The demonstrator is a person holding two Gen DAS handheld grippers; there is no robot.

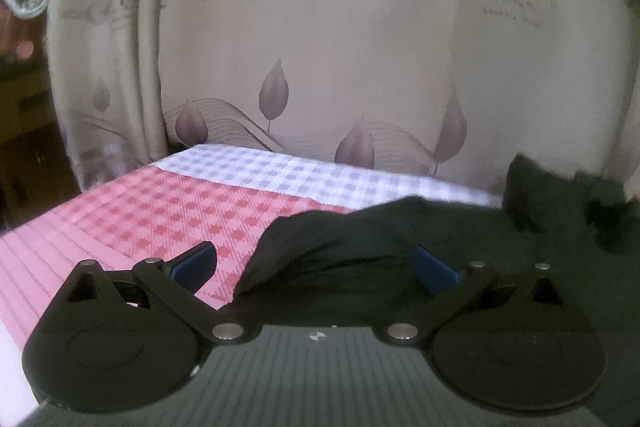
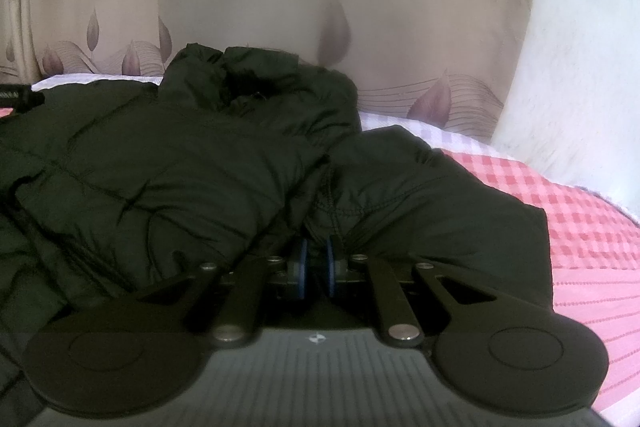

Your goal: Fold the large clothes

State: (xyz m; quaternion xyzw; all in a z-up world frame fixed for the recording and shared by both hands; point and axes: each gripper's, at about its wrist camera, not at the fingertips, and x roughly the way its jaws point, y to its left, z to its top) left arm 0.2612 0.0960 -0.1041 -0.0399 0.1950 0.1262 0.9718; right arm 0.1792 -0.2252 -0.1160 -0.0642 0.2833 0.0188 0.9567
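We look from two wrist cameras, each low over the bed (image 1: 152, 211), peering forward and slightly down along its gripper's fingers. Our left view sits near the dark jacket (image 1: 380, 247)'s edge, our right view close against its bulk. Both face the leaf-printed curtain (image 1: 320, 47) and share jacket, checked cover and curtain.

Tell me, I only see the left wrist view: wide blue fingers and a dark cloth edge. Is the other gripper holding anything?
Observer: Yes. The right gripper is shut on a fold of the dark green padded jacket.
Operator: A jacket? I only see a dark lump.
Observer: It has quilted stitching, and a bunched collar or hood lies at its far end.
Operator: What is to its right?
Observer: A sleeve lies flat on the pink checked bedsheet.
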